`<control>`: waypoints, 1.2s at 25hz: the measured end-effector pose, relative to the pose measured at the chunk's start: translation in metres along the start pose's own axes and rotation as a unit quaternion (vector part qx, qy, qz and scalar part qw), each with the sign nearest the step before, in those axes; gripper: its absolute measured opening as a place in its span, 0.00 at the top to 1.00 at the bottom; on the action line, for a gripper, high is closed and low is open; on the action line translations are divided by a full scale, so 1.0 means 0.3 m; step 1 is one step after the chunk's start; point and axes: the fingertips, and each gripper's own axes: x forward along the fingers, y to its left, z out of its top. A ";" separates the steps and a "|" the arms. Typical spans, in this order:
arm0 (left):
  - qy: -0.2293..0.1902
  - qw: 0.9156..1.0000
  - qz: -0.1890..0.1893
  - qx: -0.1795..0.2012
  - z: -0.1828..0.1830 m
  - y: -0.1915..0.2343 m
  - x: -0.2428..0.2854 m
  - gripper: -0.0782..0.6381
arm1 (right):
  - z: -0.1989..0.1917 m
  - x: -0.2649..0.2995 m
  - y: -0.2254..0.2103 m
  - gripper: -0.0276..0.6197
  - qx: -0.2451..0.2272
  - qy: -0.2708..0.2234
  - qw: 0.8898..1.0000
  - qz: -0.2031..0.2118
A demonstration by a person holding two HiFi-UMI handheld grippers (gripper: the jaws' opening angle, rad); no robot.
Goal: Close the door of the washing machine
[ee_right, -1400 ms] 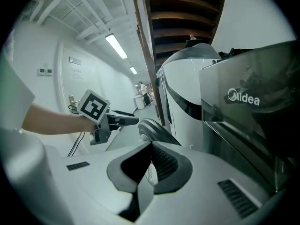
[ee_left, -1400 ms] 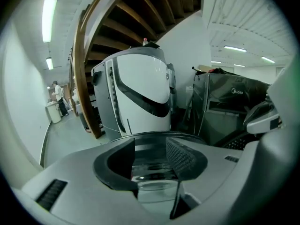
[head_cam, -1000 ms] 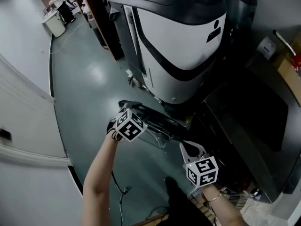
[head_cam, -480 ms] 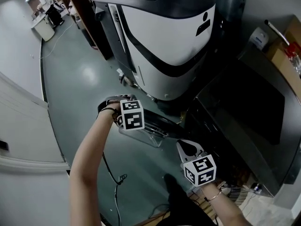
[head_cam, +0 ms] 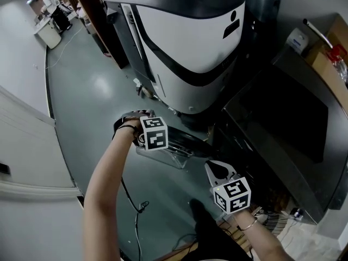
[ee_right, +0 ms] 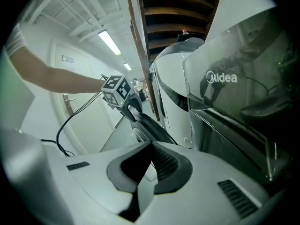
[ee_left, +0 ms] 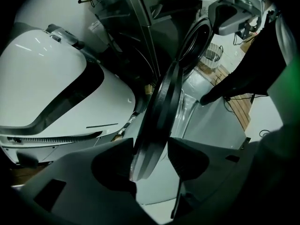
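Note:
The dark front-loading washing machine (head_cam: 283,124) stands at the right, and its round door (head_cam: 182,140) with a clear bowl swings out to the left. My left gripper (head_cam: 155,137) points steeply down over the door's outer edge. In the left gripper view the black door rim (ee_left: 161,111) runs between the jaws of the left gripper (ee_left: 152,156). Those jaws are opening, with a gap showing on the right side of the rim. My right gripper (head_cam: 218,170) hovers near the machine's front, shut on nothing (ee_right: 149,161), looking at the door (ee_right: 150,125).
A big white and black machine (head_cam: 190,31) stands just behind the door. A black cable (head_cam: 133,200) trails over the grey floor under my left arm. A cardboard box (head_cam: 326,64) sits on top at the far right. A wire basket (ee_left: 213,55) stands beyond the washer.
My left gripper has rolled about its own line and sunk onto the door's edge. The right gripper has kept its place.

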 end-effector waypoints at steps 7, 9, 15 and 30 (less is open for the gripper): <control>0.005 0.999 -0.001 -0.042 -0.026 -0.100 -0.024 0.55 | -0.031 -0.041 0.052 0.95 -0.002 0.001 1.000 0.011; 0.005 0.998 -0.005 -0.056 -0.034 -0.146 -0.040 0.55 | -0.041 -0.066 0.070 0.95 -0.004 0.001 1.000 0.015; -0.012 0.994 -0.012 -0.109 -0.037 -0.308 -0.084 0.57 | -0.098 -0.145 0.127 0.95 -0.013 -0.001 1.000 0.028; -0.085 0.967 0.004 -0.242 0.060 -0.729 -0.216 0.59 | -0.320 -0.387 0.340 0.95 -0.034 -0.003 0.997 0.065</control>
